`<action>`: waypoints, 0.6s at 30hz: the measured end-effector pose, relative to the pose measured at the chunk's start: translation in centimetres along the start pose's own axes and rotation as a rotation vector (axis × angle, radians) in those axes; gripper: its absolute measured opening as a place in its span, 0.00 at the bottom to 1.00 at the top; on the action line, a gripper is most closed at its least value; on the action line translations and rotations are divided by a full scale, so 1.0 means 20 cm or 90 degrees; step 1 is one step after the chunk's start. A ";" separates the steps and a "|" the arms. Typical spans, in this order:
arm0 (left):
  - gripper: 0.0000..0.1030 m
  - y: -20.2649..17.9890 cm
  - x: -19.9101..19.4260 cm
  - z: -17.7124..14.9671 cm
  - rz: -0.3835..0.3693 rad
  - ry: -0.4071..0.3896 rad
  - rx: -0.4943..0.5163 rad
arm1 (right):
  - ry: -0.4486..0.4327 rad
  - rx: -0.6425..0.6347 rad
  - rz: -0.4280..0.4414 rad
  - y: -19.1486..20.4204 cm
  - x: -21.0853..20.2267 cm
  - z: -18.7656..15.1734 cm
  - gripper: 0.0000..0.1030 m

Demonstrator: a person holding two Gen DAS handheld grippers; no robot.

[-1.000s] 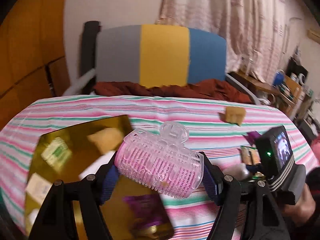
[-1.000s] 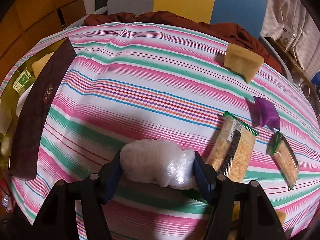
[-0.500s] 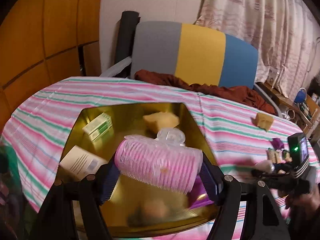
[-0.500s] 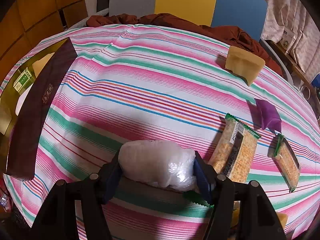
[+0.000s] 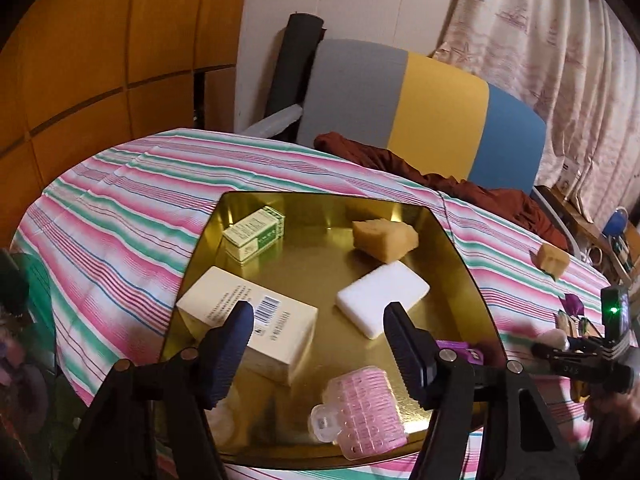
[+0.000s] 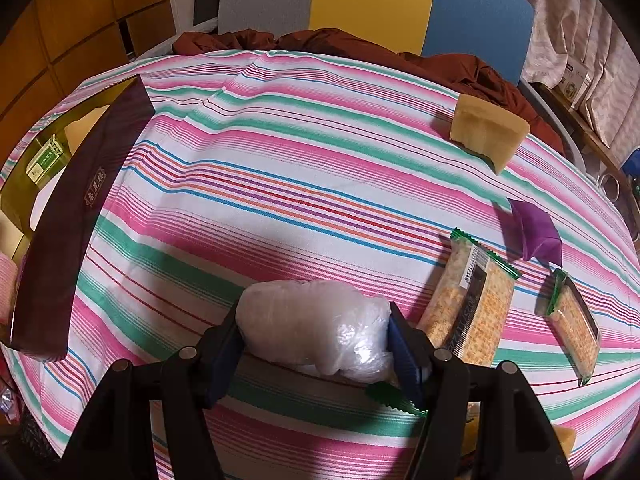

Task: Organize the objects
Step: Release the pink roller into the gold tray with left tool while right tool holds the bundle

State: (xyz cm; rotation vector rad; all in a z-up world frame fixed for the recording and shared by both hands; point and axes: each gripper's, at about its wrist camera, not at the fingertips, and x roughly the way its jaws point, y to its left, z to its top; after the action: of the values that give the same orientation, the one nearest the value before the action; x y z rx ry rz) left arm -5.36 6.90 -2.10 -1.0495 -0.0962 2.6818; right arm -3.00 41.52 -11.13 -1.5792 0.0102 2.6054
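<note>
gold tray point(image 5: 460, 248) at left, the left gripper point(image 5: 318, 322) above it, jaws empty and closing, pink hair roller point(image 5: 366, 412) lying below; at right, the right gripper point(image 6: 316, 326) clamps a clear plastic bundle point(image 6: 316, 324), tray well off to its left

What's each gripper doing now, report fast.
Left gripper: jaws closing, nothing between them; hair roller lies in the gold tray.
Right gripper: shut on the plastic bag.

A chair point(image 5: 424, 116) with grey, yellow and blue back panels stands behind the table. Brown cloth point(image 5: 452, 182) lies on its seat. Curtains point(image 5: 552, 40) hang at right.
</note>
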 end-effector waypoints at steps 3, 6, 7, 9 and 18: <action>0.66 0.00 -0.01 0.00 0.007 0.002 0.004 | 0.000 -0.002 -0.002 0.00 0.00 0.00 0.64; 0.69 0.00 -0.02 0.00 0.017 -0.001 0.003 | -0.001 -0.004 -0.004 0.00 0.00 0.00 0.64; 0.70 0.00 -0.02 0.01 0.016 -0.002 0.003 | -0.001 -0.005 -0.005 0.01 0.00 0.00 0.64; 0.74 -0.01 -0.04 0.01 0.026 -0.007 0.009 | -0.001 -0.005 -0.007 0.01 0.00 0.00 0.64; 0.84 -0.06 -0.10 0.00 0.011 -0.007 0.036 | -0.007 0.019 -0.011 0.00 0.00 0.00 0.64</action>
State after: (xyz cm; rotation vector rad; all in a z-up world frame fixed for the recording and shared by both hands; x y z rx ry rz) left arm -3.75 7.54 -0.63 -1.0237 -0.0145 2.6887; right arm -2.93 41.61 -11.11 -1.5489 0.0344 2.5889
